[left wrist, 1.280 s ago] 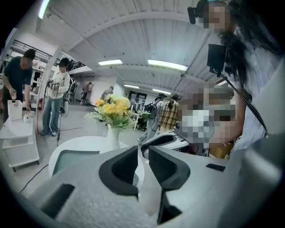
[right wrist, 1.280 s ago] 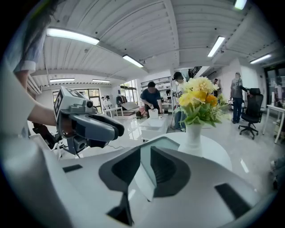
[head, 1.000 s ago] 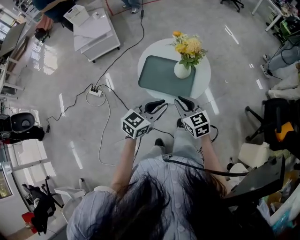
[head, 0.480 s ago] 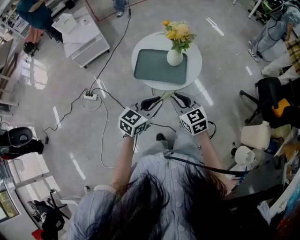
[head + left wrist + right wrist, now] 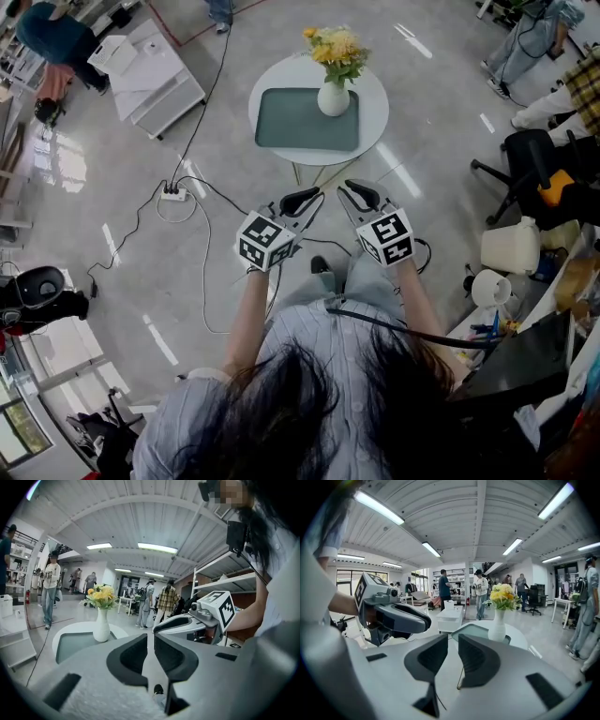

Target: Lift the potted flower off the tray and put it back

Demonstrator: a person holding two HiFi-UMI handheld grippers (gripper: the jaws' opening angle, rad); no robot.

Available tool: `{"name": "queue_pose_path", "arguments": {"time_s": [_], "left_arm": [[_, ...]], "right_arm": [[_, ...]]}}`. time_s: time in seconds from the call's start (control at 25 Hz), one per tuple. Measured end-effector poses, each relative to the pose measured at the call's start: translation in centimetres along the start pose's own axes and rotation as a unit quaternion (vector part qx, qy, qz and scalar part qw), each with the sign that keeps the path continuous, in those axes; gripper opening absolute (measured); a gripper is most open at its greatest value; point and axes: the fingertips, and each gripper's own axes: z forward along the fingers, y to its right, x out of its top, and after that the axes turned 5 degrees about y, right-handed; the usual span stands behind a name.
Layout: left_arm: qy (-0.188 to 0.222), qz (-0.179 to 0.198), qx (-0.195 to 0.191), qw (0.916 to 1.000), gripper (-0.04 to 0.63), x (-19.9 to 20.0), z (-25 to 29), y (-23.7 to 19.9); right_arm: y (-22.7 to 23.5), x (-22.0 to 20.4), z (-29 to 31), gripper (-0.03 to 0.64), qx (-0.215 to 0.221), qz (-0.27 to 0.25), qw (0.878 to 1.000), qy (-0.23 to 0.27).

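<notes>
A white vase of yellow flowers [image 5: 333, 89] stands on the right part of a grey-green tray [image 5: 300, 120], which lies on a small round white table [image 5: 375, 108]. Both grippers are held side by side over the floor, well short of the table. The left gripper [image 5: 317, 197] is shut with nothing in it, and the right gripper [image 5: 345, 189] is shut and empty too. In the left gripper view the vase [image 5: 101, 625] stands ahead to the left. In the right gripper view the vase [image 5: 497, 623] is ahead to the right, on the tray [image 5: 471, 631].
A power strip [image 5: 172, 194] and black cables [image 5: 211, 244] lie on the floor to the left. A white cabinet [image 5: 150, 75] stands at the back left. Chairs and clutter [image 5: 539, 187] fill the right side. Several people [image 5: 480, 592] stand further off in the room.
The table, tray and vase have shifted up and left in the head view. Both grippers stay side by side in front of the person.
</notes>
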Motion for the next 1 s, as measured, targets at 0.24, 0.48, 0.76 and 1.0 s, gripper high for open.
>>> {"name": "queue_pose_path", "arguments": {"time_s": [0.24,0.48,0.76,1.0], "left_arm": [[-0.009,0.004,-0.011,0.9999,0.060,-0.5,0.0,1.4],[-0.010,0.000,-0.007,0.9999,0.060,-0.9,-0.4,1.5],[-0.015,-0.005,-0.003,0.9999,0.060,-1.3,-0.5,1.3],[-0.017,-0.008,-0.003,0.9998,0.060,-1.5,0.1,0.9]], "right_arm": [[-0.4,-0.5,-1.3,0.086,-0.009,0.006,1.000,0.000],[-0.7,-0.7,-1.4,0.086,-0.008,0.005,1.000,-0.002],[-0.7,-0.8,-1.3,0.086,-0.005,0.009,1.000,-0.004],[-0.1,-1.3,-0.9,0.086,-0.003,0.011,1.000,-0.010]]}}
